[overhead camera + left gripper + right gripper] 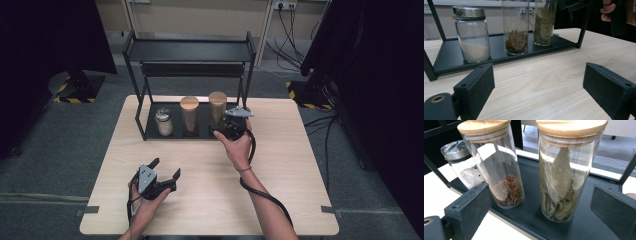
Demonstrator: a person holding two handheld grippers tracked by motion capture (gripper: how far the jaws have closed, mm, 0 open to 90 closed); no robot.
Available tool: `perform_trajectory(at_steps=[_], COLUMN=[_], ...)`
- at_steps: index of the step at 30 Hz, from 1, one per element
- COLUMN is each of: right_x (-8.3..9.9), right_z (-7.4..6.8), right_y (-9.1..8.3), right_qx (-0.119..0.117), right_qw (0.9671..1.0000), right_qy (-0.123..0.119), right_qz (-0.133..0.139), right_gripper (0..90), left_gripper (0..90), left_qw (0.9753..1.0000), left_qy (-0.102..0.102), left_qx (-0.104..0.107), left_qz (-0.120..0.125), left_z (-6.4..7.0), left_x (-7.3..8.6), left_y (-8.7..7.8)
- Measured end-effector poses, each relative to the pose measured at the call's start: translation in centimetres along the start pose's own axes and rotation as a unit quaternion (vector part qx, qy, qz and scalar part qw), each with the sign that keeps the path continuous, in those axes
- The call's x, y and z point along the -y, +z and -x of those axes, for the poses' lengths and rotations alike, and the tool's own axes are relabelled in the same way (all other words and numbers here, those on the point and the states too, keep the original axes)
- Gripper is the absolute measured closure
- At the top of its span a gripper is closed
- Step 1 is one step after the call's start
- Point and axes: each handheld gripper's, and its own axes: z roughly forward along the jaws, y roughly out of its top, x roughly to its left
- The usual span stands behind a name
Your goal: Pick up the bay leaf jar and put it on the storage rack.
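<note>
Right gripper (227, 131), jaws spread wide and holding nothing, sits just right of the frame's center in the high view, at the front edge of a black rack (145, 136). In the right gripper view, the two black jaws flank the lower corners, and between them, at center right, stands the bay-leaf jar (564, 172), a tall glass cylinder with a wooden lid, upright on the rack's lower tray, not touched by either jaw. Just beside it, center left, stands a second wooden-lidded jar (499, 167) holding reddish-brown spice, and in the upper left a shorter metal-capped jar (464, 165) of white powder.

Left gripper (165, 176), also released and empty, hovers low over the wooden table (300, 190) at lower left of the high view, well apart from the rack. Its own view shows the three jars lined across the top of the frame.
</note>
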Motion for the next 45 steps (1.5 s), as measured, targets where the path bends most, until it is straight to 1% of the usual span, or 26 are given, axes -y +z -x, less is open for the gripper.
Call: perform_trajectory(at_steps=[3, 17, 23, 32, 45], right_x=[0.2, 1.1, 1.5, 1.9, 3.1], right_z=[0.0, -0.1, -0.1, -0.3, 0.1], right_y=[-0.3, -1.2, -1.6, -2.2, -3.5], right_qx=[-0.003, -0.012, -0.017, -0.022, -0.027], right_qw=[1.0, 0.9999, 0.9998, 0.9997, 0.9996], right_qy=[0.003, -0.002, 0.005, -0.002, 0.0], right_qz=[0.0, -0.002, -0.001, -0.004, -0.006], right_gripper=[3.4, 3.3, 3.3, 3.3, 3.3], left_gripper=[9.8, 9.8, 9.8, 9.8, 9.8], left_qw=[1.0, 1.0, 1.0, 1.0, 1.0], left_qy=[0.0, -0.001, -0.002, -0.002, -0.002], left_qx=[0.0, -0.001, -0.001, -0.002, -0.002], left_qz=[0.0, -0.001, -0.002, -0.001, -0.001], left_z=[0.0, 0.0, 0.0, 0.0, 0.0], left_x=[0.0, 0.0, 0.0, 0.0, 0.0], left_y=[0.0, 0.0, 0.0, 0.0, 0.0])
